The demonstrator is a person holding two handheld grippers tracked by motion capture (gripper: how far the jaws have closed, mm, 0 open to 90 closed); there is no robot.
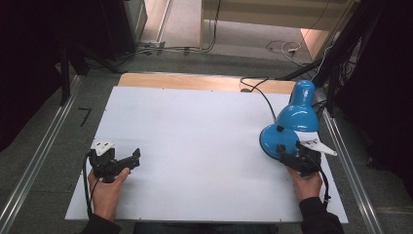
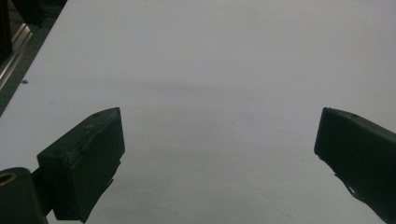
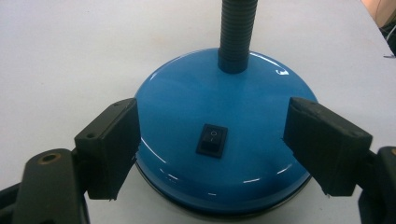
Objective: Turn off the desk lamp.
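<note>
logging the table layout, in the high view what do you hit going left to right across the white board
left gripper in the person's left hand → bare white board → blue lamp base → right gripper, jaws open around the base

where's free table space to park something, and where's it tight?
Bare: the whole middle of the white table, between the left gripper and the blue lamp, plus the far-left stretch up to the wooden back edge. Tight: the right side, where the lamp base, its black cord and the right gripper crowd together, jaws open around the base.
</note>
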